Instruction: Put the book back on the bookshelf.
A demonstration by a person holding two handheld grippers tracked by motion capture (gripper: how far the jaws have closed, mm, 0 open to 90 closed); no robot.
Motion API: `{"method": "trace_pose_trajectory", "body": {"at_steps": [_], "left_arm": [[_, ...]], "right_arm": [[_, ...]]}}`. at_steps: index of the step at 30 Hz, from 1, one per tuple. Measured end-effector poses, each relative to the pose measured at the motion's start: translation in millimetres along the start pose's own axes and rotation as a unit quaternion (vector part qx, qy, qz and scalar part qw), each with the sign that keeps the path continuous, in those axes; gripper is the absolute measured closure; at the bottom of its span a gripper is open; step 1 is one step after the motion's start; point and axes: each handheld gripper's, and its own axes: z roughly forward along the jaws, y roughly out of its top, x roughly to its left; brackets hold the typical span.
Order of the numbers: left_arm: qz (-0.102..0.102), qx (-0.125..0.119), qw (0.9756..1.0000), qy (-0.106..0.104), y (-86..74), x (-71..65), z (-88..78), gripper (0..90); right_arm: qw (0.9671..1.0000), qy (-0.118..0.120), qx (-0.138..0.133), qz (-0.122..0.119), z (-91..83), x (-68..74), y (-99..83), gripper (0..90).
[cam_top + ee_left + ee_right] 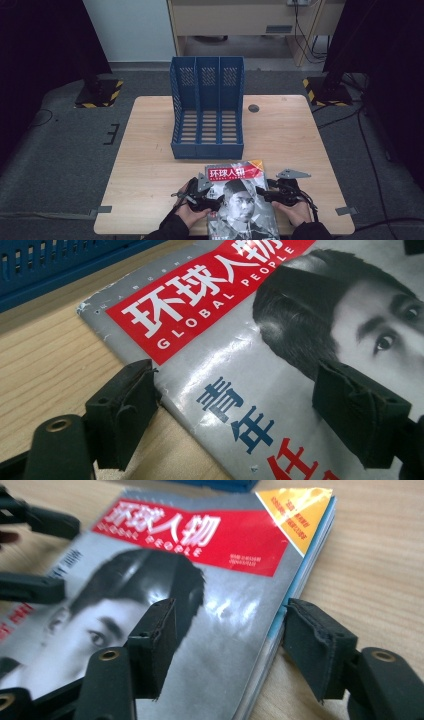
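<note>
- Near the table's [150, 150] front edge, at about six o'clock in the high view, lies the magazine [240, 200], face up, with its red title band [232, 172] toward the far side and its lower end reaching over the table's edge.
- We hold the left gripper [202, 192] at the magazine's nine o'clock edge; in the left gripper view its jaws stand apart, one just at the cover's edge on the wood, the other above the printed portrait, with nothing pinched between them.
- We hold the right gripper [280, 192] at the magazine's three o'clock edge; in the right gripper view its jaws straddle that edge, one over the cover, the other beside the page block [285, 615] on the table, spread and not pressing on it.
- Beyond the magazine, at twelve o'clock, stands the blue three-slot file rack [207, 107], upright, open toward us and near the magazine's top edge.
- An orange corner flash [297, 510] marks the cover's far right corner.
</note>
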Motion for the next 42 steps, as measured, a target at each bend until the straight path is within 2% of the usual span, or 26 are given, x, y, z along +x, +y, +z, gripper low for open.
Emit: {"method": "trace_pose_trajectory", "body": {"at_steps": [2, 6, 7, 12, 15, 18, 19, 24, 27, 30, 31, 32, 33, 38, 39, 42], "left_arm": [[0.001, 0.0, 1.0, -0.001, 0.2, 0.2, 0.1, 16.8], [0.001, -0.001, 1.0, -0.001, 0.7, 1.2, 0.8, 16.7], [0.0, -0.001, 1.0, -0.001, 1.3, 2.3, 1.2, 16.8], [-0.001, -0.001, 1.0, 0.0, 1.6, 3.4, 1.4, 17.3], [0.002, -0.002, 1.0, 0.002, 0.6, 3.3, 0.1, 18.1], [0.001, -0.003, 1.0, -0.002, -0.5, 3.8, -1.1, 18.9], [0.001, -0.002, 1.0, -0.003, -1.1, 4.1, -1.8, 18.9], [0.006, -0.003, 1.0, -0.007, -4.0, 1.9, -4.6, 18.9], [0.008, -0.002, 0.9999, -0.007, -3.5, 0.2, -4.1, 18.9], [0.008, -0.001, 0.9999, -0.009, -3.2, 0.1, -3.7, 18.2], [0.007, -0.001, 0.9999, -0.009, -3.0, 0.2, -3.4, 18.0], [0.007, -0.001, 0.9999, -0.009, -3.0, 0.2, -3.4, 17.8], [0.007, -0.001, 0.9999, -0.009, -2.8, 0.3, -3.2, 17.8], [0.006, -0.001, 1.0, -0.008, -2.5, 0.4, -2.9, 17.6], [0.006, 0.0, 1.0, -0.008, -2.4, 0.5, -2.8, 17.5], [0.006, 0.0, 0.9999, -0.008, -2.2, 0.6, -2.5, 17.2]], "right_arm": [[0.9999, -0.006, 0.008, -0.007, 2.7, 0.2, -1.1, 35.2], [1.0, 0.002, 0.006, 0.007, 2.4, -1.0, -0.4, 35.4], [0.9999, 0.008, -0.008, 0.009, 1.0, -2.4, 1.3, 36.5], [0.9995, 0.016, -0.026, -0.003, 0.2, -2.9, 6.5, 37.4], [0.9999, 0.005, -0.008, -0.011, 2.8, -4.7, 5.1, 37.3], [0.9999, 0.004, -0.006, -0.011, 2.8, -4.0, 4.1, 36.5], [0.9999, 0.0, 0.01, -0.01, 2.6, -2.3, 2.4, 34.4], [0.9995, -0.007, 0.019, -0.022, 2.7, 2.5, -0.6, 31.5], [0.9996, -0.003, 0.021, -0.019, 2.6, 3.6, -0.9, 30.5], [0.9999, 0.009, 0.004, 0.003, -0.2, 1.0, 0.1, 33.3], [0.9996, 0.021, -0.015, 0.013, -3.9, -1.2, 1.1, 35.7], [0.9996, 0.021, -0.015, 0.013, -3.9, -1.2, 1.1, 35.7], [0.9987, 0.035, -0.033, 0.018, -6.6, -2.0, 2.1, 37.3], [0.9968, 0.054, -0.057, 0.015, -9.4, -0.1, 4.4, 39.7], [0.9951, 0.067, -0.071, 0.017, -10.6, 1.2, 6.4, 41.6], [0.9943, 0.073, -0.077, 0.01, -10.7, 2.9, 7.8, 41.6]]}}
